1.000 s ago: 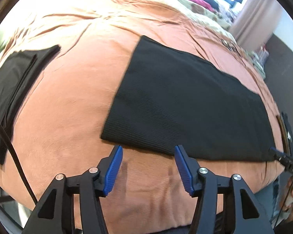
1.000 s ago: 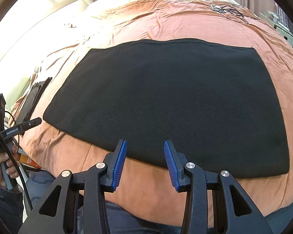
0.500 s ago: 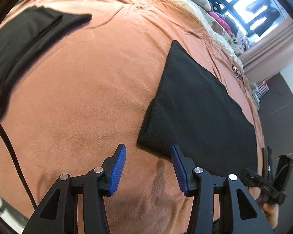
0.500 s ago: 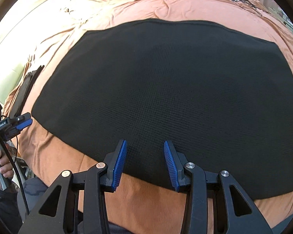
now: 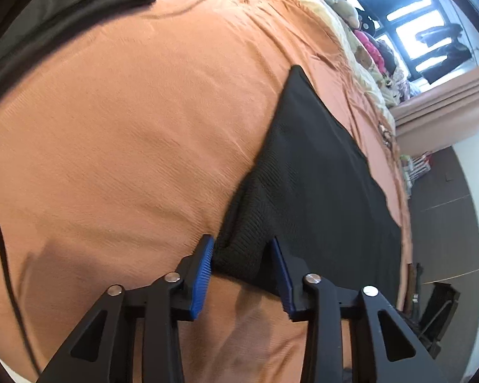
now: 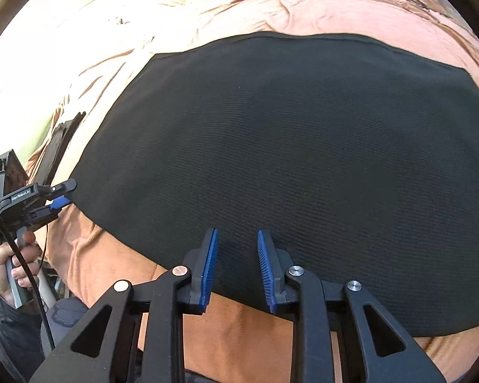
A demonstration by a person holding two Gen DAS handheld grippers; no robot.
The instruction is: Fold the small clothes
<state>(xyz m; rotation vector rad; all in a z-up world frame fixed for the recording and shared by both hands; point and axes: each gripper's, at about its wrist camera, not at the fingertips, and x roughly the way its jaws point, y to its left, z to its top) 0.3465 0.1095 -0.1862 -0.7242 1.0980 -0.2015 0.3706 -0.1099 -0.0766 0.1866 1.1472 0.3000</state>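
The left gripper (image 5: 242,266) is straddling the near left corner of the black cloth (image 5: 316,172), jaws apart, fabric bunching between them but not yet pinched. It should close fully before lifting. The right gripper (image 6: 237,263) is hovering part-open over the cloth's lower edge, low and level above the orange bedspread (image 6: 249,328).
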